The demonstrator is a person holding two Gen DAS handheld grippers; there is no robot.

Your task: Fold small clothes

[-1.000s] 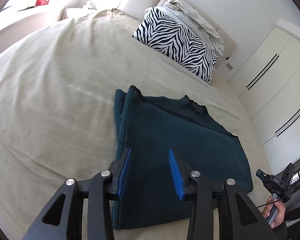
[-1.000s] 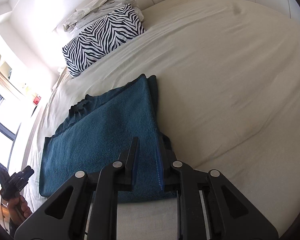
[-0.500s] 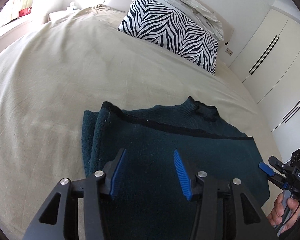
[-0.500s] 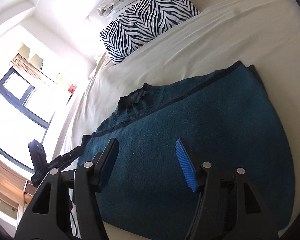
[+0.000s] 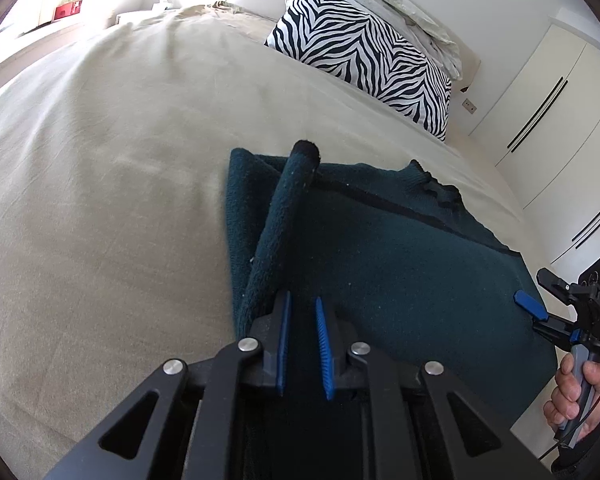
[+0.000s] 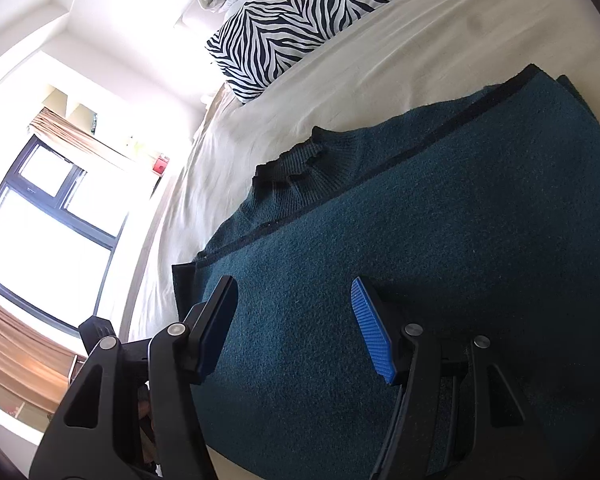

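Sweater [image 5: 400,264] lies flat on the beige bed [image 5: 100,168], a dark teal knit already folded into a rough rectangle, its collar [image 6: 296,164] on the far side toward the zebra pillow [image 5: 364,60]. Its long axis runs left to right across the bed, from the left edge under the left gripper [image 5: 302,344] to the right edge under the right gripper [image 6: 296,328].

In the left wrist view, the left gripper's blue pads stand close together with a narrow gap between them, and a raised ridge of the knit climbs from the sweater's near-left edge into that gap; I judge the pads are pinching this fold, though the contact point itself is hidden behind the jaws. The right gripper's pads are spread wide and sit just above the cloth near the sweater's near-right part, holding nothing.

Since the left gripper is the one at the lifted edge, the coming move likely carries that left end rightward along the long axis, over the flat body toward the right gripper, which is placed to steady or take its own edge.
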